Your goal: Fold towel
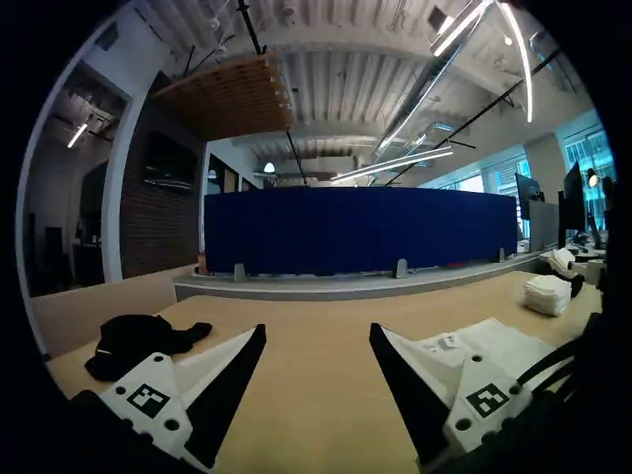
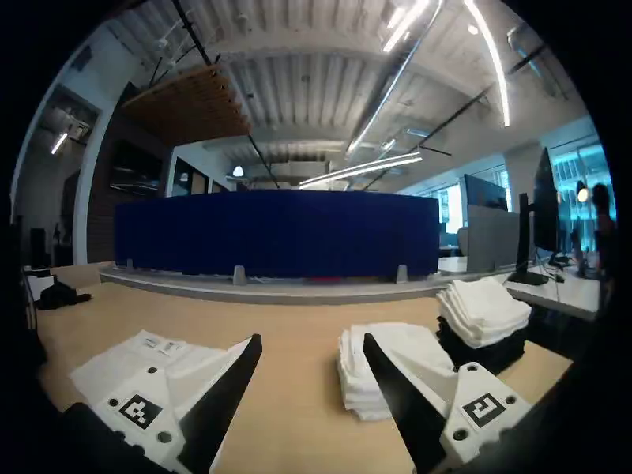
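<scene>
We see a pale wooden worktop (image 1: 316, 411) running away from both cameras. In the left gripper view, a crumpled black cloth (image 1: 138, 340) lies near on its left part. The towel (image 1: 494, 340), white and spread flat, lies near on its right part. A small folded white stack (image 1: 547, 294) sits farther off at the right. In the right gripper view the same towel (image 2: 146, 355) lies near at the left, with small tags on its upper face. A pile of folded white cloths (image 2: 387, 355) stands near at the right, and behind it a taller white pile rests on dark folded cloth (image 2: 483, 312).

Beyond the worktop's far edge we note a low grey ledge carrying a blue partition (image 1: 355, 229), then monitors (image 2: 545, 205) on a side desk, brick wall at the left, and an open ceiling with strip lights.

The left tongs (image 1: 317, 327) stand wide open with bare worktop between the fingers, holding nothing. The right tongs (image 2: 311, 336) are likewise wide open and hold nothing. The right tongs' left finger overlaps the towel in the picture, but we cannot tell whether it touches.
</scene>
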Demonstrator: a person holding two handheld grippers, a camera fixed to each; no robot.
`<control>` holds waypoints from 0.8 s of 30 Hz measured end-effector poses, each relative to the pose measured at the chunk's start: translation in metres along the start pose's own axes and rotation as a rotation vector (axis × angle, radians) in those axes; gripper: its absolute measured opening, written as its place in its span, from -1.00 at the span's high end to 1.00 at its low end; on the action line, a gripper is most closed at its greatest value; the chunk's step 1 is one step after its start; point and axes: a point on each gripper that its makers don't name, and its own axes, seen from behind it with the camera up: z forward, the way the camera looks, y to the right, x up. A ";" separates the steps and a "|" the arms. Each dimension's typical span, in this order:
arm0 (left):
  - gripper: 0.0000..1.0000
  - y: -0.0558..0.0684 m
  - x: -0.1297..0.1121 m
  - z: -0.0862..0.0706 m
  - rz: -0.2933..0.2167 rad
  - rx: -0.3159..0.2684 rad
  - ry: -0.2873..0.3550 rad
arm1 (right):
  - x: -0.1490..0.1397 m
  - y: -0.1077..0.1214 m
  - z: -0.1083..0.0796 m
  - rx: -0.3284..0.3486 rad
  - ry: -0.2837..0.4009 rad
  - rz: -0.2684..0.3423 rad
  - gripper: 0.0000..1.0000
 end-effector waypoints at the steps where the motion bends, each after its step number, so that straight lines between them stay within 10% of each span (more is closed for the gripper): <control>1: -0.95 -0.001 0.006 0.001 -0.006 0.003 0.001 | 0.007 0.001 0.000 -0.001 0.005 -0.005 -0.99; 24: -0.95 0.016 0.130 0.004 0.039 -0.045 -0.083 | 0.143 -0.018 -0.009 0.026 -0.052 0.039 -0.99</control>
